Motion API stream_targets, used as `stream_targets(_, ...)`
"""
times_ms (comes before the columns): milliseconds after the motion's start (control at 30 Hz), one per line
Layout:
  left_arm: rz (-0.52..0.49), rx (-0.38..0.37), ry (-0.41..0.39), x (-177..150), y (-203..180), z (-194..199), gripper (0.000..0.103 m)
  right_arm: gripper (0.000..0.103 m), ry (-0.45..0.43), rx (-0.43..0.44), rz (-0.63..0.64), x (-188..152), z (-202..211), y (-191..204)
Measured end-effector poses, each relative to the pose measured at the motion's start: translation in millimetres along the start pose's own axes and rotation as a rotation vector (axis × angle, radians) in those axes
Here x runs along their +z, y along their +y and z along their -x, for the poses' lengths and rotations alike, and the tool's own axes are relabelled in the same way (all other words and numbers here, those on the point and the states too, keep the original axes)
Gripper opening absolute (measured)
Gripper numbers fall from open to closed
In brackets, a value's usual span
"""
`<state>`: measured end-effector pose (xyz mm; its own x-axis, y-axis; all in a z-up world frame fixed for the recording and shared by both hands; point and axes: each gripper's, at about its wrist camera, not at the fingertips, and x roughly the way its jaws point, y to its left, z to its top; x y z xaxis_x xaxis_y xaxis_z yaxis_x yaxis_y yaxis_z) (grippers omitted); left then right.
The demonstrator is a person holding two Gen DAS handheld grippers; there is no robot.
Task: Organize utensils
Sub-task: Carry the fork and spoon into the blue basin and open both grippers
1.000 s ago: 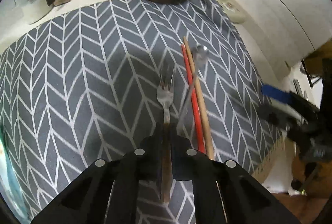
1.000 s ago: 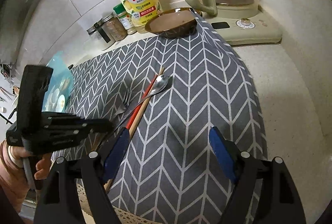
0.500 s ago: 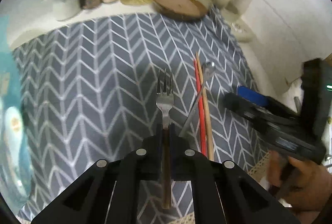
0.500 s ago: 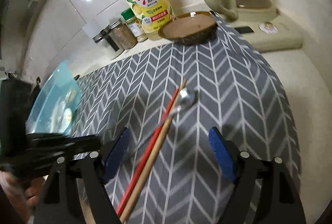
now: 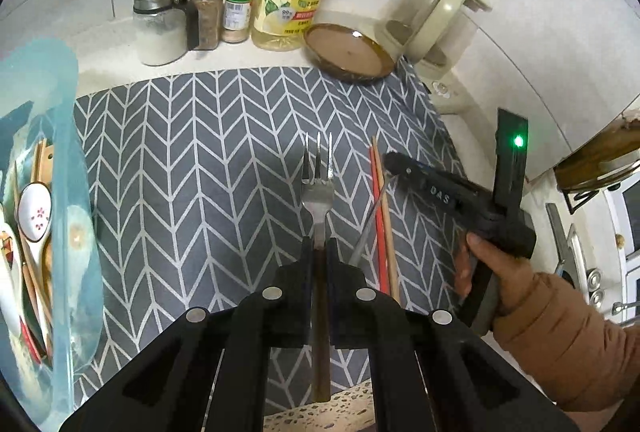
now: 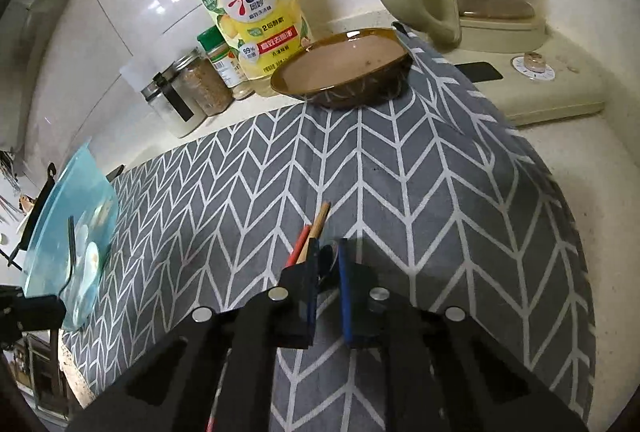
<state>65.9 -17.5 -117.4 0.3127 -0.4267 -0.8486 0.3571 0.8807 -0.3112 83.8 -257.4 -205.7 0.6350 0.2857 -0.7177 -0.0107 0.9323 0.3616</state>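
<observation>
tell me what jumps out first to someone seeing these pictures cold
The fork stands out first, clamped by its handle in the left hand-held gripper above the grey chevron mat. Beside it, the right hand-held gripper has just been closing and now sits shut on the spoon, next to the red and wooden chopsticks. At the mat's left edge a blue translucent container already holds spoons and chopsticks.

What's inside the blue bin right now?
The bin holds a white flowered spoon and wooden handles; its cloudy wall hides whatever lies deeper.
</observation>
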Motion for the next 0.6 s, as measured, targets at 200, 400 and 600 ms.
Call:
stream_targets(200, 0.038, -0.035, -0.086, 9.4, 9.4, 36.8, 0.007, 0.004, -0.103, 0.11, -0.08, 15.8, 50.3, 6.3)
stream_targets(400, 0.08, -0.013, -0.223, 20.9, 39.7, 103.2, 0.007, 0.004, -0.188, 0.214, 0.013, 63.6, 97.3, 66.8)
stream_targets(600, 0.132, 0.158, -0.307, 17.2, 110.2, 169.3, 0.007, 0.004, -0.207, 0.429, 0.076, 99.7, 101.5, 167.6)
